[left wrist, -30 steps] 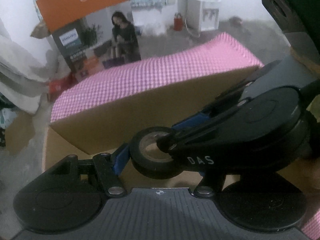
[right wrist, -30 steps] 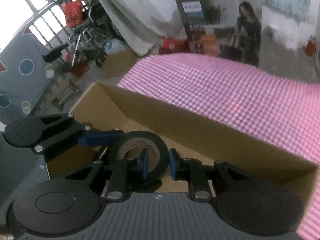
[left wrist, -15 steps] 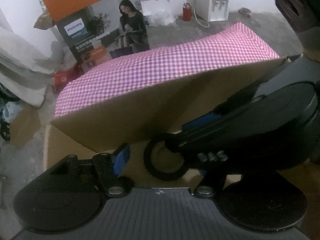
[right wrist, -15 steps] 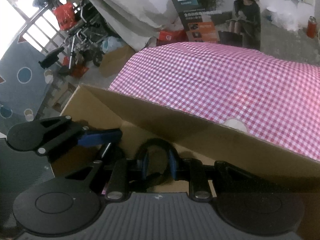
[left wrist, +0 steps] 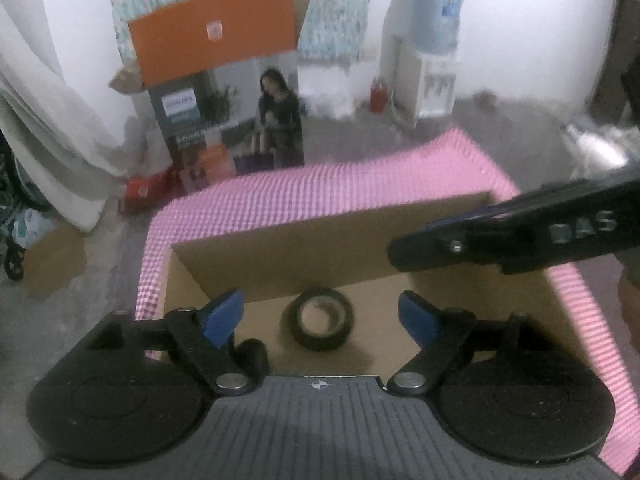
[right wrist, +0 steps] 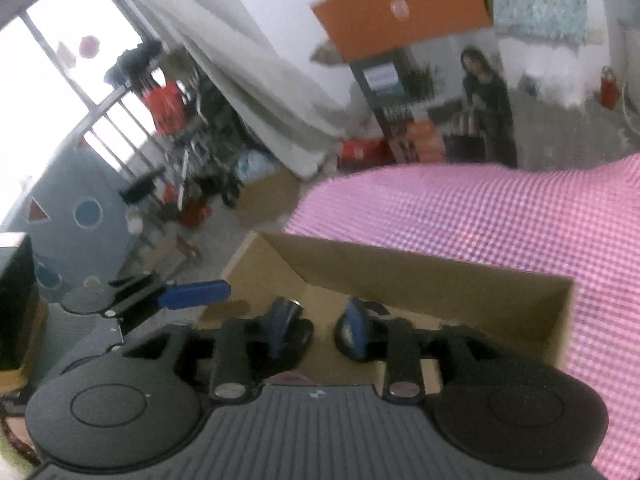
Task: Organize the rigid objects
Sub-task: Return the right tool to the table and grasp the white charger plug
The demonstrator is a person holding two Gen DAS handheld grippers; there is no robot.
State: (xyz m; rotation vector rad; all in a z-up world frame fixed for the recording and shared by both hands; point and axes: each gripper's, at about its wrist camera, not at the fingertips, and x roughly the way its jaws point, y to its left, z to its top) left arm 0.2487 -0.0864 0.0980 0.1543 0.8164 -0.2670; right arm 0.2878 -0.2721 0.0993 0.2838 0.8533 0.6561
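Black tape roll lies flat in the cardboard box, low centre. Left tongs and right tongs have just been opening, nothing between them. Best to lift straight clear of the box walls.

A pink checked cloth covered the table, while beyond it stood a printed carton with an orange flap, and a water dispenser.

Partly hidden behind the left tool's finger: a small black cylinder in the brown cardboard box. Blurred beyond reading: the printed carton.
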